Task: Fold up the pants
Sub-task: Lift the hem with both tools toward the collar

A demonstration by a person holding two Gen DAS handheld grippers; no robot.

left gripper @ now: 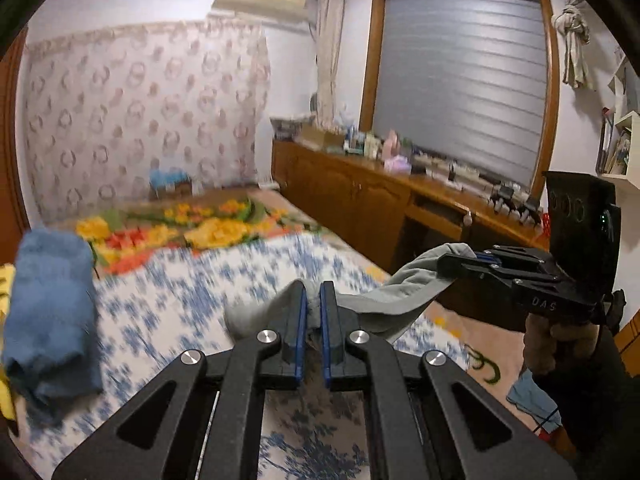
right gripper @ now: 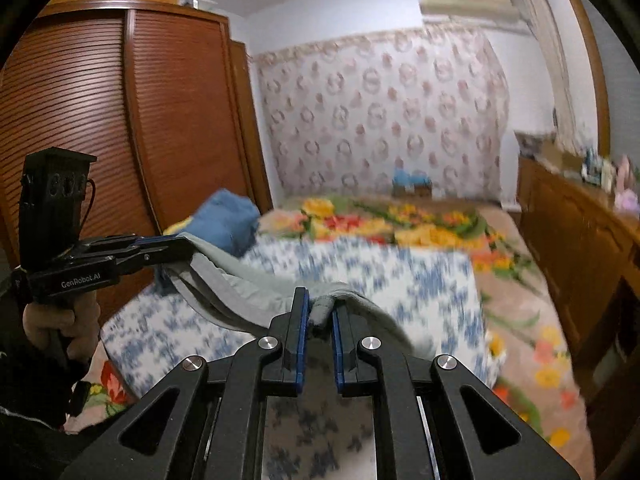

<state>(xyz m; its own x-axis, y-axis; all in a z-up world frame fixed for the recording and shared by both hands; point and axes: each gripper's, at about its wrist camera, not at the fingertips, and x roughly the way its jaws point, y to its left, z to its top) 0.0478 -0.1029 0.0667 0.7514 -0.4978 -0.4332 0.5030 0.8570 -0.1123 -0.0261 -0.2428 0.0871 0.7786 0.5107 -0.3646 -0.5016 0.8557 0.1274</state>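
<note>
The grey pants (left gripper: 394, 300) hang in the air between my two grippers, above the bed's blue-and-white sheet (left gripper: 180, 292). My left gripper (left gripper: 314, 300) is shut on a bunched edge of the pants. My right gripper (left gripper: 446, 264) shows at the right of the left wrist view, shut on the other end. In the right wrist view my right gripper (right gripper: 320, 306) is shut on a grey fold of the pants (right gripper: 240, 288), and my left gripper (right gripper: 188, 246) holds the far end at the left.
A folded blue towel (left gripper: 52, 300) lies on the bed's left side; it also shows in the right wrist view (right gripper: 228, 220). A floral blanket (left gripper: 192, 224) covers the far bed. A wooden dresser (left gripper: 380, 192) stands right, a wardrobe (right gripper: 120, 120) left.
</note>
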